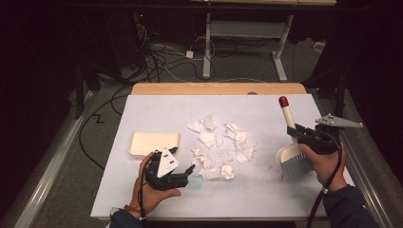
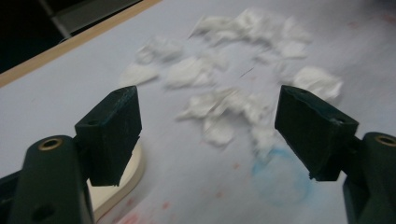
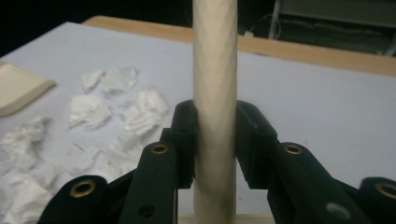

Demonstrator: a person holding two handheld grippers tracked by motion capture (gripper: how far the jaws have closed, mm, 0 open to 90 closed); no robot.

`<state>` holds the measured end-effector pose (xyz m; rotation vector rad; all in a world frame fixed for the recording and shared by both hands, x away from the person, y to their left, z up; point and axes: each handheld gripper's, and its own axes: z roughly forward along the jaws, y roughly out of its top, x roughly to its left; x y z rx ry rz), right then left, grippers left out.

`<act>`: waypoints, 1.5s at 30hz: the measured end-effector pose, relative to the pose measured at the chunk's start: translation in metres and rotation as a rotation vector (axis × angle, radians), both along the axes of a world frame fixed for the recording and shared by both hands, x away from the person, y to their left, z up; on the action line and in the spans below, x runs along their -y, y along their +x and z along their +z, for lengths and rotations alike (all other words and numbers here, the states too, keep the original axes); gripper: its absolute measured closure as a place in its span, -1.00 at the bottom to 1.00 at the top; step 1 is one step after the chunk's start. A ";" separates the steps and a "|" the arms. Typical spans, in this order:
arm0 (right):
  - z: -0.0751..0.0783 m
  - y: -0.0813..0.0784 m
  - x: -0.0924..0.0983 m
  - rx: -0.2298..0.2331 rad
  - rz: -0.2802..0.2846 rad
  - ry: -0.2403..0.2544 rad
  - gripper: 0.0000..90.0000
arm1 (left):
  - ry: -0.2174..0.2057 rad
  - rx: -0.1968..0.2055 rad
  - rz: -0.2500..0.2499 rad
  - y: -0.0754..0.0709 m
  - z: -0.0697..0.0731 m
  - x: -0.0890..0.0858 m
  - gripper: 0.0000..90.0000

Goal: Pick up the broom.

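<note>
Between the two black pads of the right tool [image 3: 215,140] stands the cream handle of a small hand brush [image 1: 291,142], clamped on both sides and running straight up past the pads in the right gripper view. From the high view the brush sits at the right side of the bench [image 1: 157,199], its red-tipped handle rising up and slightly away from the person, its pale grey bristle head hanging below the right tool [image 1: 297,135] and against the person's right hand [image 1: 323,164]. The grip falls on the lower part of the handle, just above the brush head.

To the left of the brush, well apart from the bristles, a loose ring of crumpled white paper scraps [image 1: 221,145] lies on the pale sheet that covers the bench. Farther left, beyond the scraps, a cream dustpan [image 1: 153,143] rests flat near the left edge of the sheet.

The left tool [image 1: 190,175] hovers just in front of the dustpan and near the closest scraps, held in the person's left hand [image 1: 152,192]. In the left gripper view its jaws stand wide apart with nothing between them; the left tool [image 2: 208,135] looks over the paper scraps [image 2: 224,102], the dustpan [image 2: 119,186] edge showing beside its left pad and a faint blue ring mark [image 2: 280,175] on the sheet beside its right pad.
</note>
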<state>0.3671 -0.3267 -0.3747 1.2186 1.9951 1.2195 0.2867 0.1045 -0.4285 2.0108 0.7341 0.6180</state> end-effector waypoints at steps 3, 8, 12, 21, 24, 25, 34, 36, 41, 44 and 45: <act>0.008 -0.009 -0.012 0.052 0.021 0.007 0.60 | -0.034 0.025 -0.083 -0.003 0.012 0.026 -0.52; 0.011 -0.020 -0.033 0.108 0.064 0.018 0.60 | -0.084 0.029 -0.198 -0.005 0.025 0.069 -0.52; 0.005 -0.023 -0.050 0.131 0.091 0.024 0.60 | -0.114 0.003 -0.249 0.001 0.025 0.097 -0.51; -0.002 -0.040 -0.083 0.206 0.130 0.075 0.60 | -0.233 -0.103 -0.287 0.021 0.015 0.132 -0.45; -0.002 -0.045 -0.089 0.222 0.147 0.095 0.60 | -0.233 -0.141 -0.287 0.026 0.009 0.135 -0.29; -0.002 -0.047 -0.091 0.226 0.155 0.098 0.60 | -0.224 -0.146 -0.291 0.026 0.007 0.136 -0.19; 0.001 -0.057 -0.092 0.242 0.196 0.124 0.59 | -0.202 -0.129 -0.344 0.025 0.006 0.126 0.30; 0.003 -0.058 -0.088 0.237 0.222 0.127 0.58 | -0.193 -0.129 -0.354 0.026 0.007 0.121 0.34; 0.008 -0.059 -0.080 0.221 0.293 0.130 0.54 | -0.189 -0.125 -0.369 0.028 0.013 0.108 0.41; 0.010 -0.057 -0.073 0.221 0.375 0.112 0.50 | -0.186 -0.129 -0.370 0.029 0.015 0.100 0.46; 0.010 -0.057 -0.072 0.218 0.397 0.104 0.50 | -0.179 -0.126 -0.383 0.031 0.017 0.093 0.46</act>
